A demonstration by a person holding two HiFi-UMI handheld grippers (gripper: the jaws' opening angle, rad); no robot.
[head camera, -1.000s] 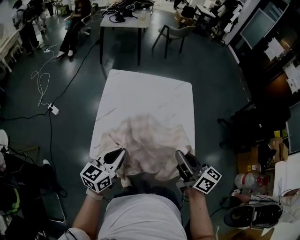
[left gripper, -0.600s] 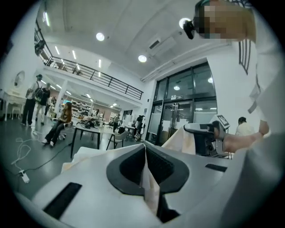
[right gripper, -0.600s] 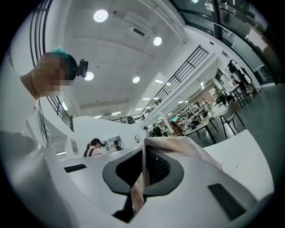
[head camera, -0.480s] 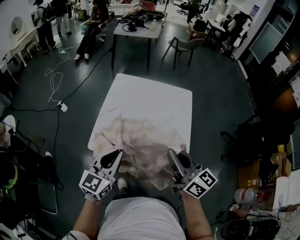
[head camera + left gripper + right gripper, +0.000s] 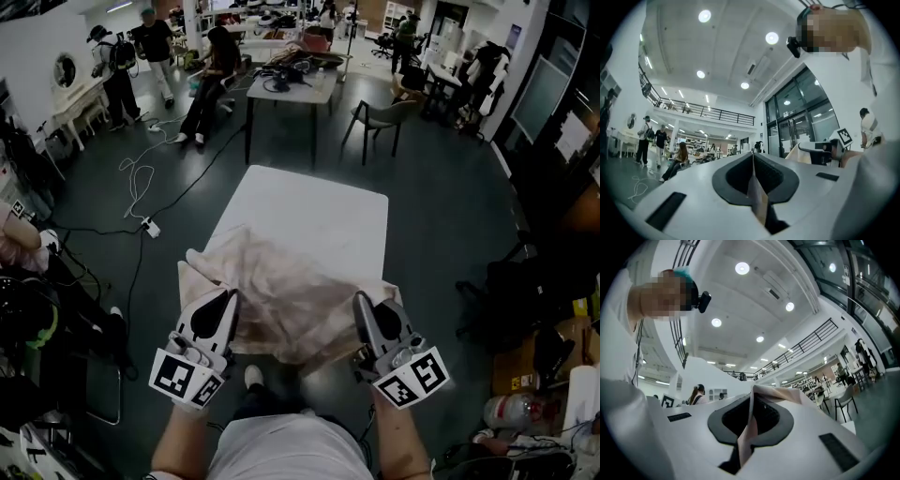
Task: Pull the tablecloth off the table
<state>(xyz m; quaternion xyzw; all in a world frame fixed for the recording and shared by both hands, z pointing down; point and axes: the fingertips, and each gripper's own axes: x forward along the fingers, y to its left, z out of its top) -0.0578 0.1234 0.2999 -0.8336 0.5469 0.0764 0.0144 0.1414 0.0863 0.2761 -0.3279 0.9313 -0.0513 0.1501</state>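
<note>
tablecloth point(image 5: 286, 286): a crumpled beige cloth, gathered over the near half of the white table point(image 5: 323, 211). Its near edge is lifted off toward me, and the far half of the table lies bare.
left gripper point(image 5: 228, 298): my jaws are closed tight on the cloth's near-left corner. In the left gripper view a thin fold point(image 5: 758, 199) stands pinched between the pads.
span between my grippers: the cloth's near hem sags between the two grips, over the table's near end.
right gripper point(image 5: 361, 302): my jaws are closed tight on the near-right corner, and a fold point(image 5: 780, 392) comes up out of them.
relation the pull turns on: the cloth lies ahead of both grippers. The table's long axis runs straight away from me, so I judge the pull must come back along that axis toward my body.
nearer hand: neither, since both grips sit about level, one at each near corner.
hidden: the table's near edge is under the cloth, so I cannot tell how much cloth rests on the top. Both gripper views look up at the ceiling and show no table.
</note>
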